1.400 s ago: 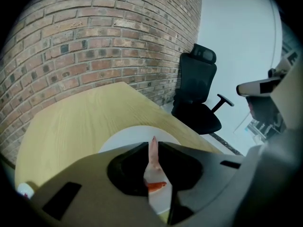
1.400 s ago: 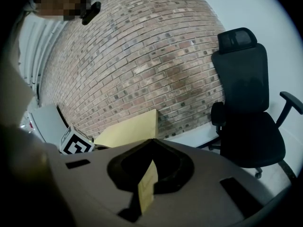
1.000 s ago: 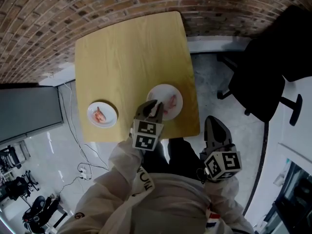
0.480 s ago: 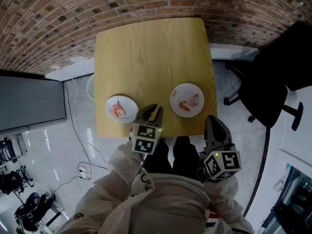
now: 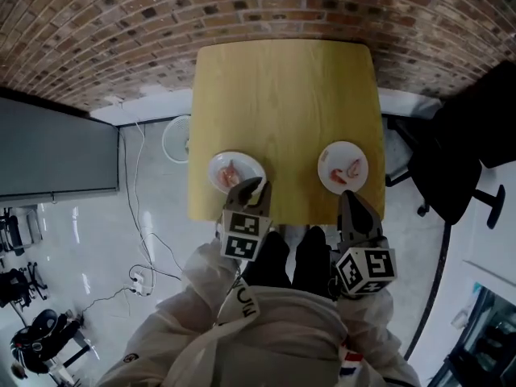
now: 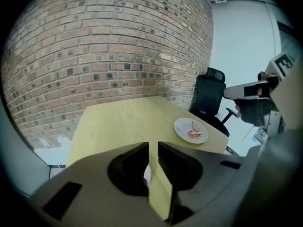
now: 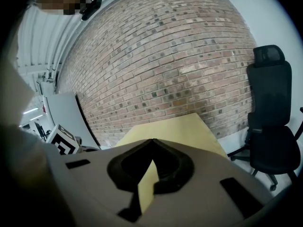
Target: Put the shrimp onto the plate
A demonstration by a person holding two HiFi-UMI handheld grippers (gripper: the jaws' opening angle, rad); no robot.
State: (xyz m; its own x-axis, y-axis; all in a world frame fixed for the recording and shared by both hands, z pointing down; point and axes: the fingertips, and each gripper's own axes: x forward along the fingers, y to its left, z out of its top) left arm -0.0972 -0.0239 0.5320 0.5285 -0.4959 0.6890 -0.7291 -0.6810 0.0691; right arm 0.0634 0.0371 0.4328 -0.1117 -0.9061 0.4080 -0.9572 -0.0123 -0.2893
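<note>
Two white plates lie near the front edge of the yellow table point(image 5: 282, 95). The left plate point(image 5: 246, 161) carries one pink shrimp point(image 5: 231, 172); the right plate point(image 5: 342, 156) carries two shrimp point(image 5: 352, 168). My left gripper point(image 5: 254, 187) hovers at the left plate's near rim, its jaws a narrow gap apart with nothing between them. In the left gripper view the left gripper point(image 6: 153, 146) faces the table, and the right plate point(image 6: 184, 125) shows beyond it. My right gripper point(image 5: 352, 202) hangs at the table's front edge below the right plate. Its tips meet in the right gripper view point(image 7: 152, 141), holding nothing.
A brick wall point(image 5: 242, 6) backs the table. A black office chair point(image 5: 459, 160) stands to the right and a dark panel point(image 5: 56, 147) to the left. A round white object point(image 5: 176, 139) and cables point(image 5: 141, 240) lie on the floor at the left.
The table and plates have slid rightward in the head view. My left gripper, over the right plate a second ago, is now at the left plate. The right gripper has come level with the right plate.
</note>
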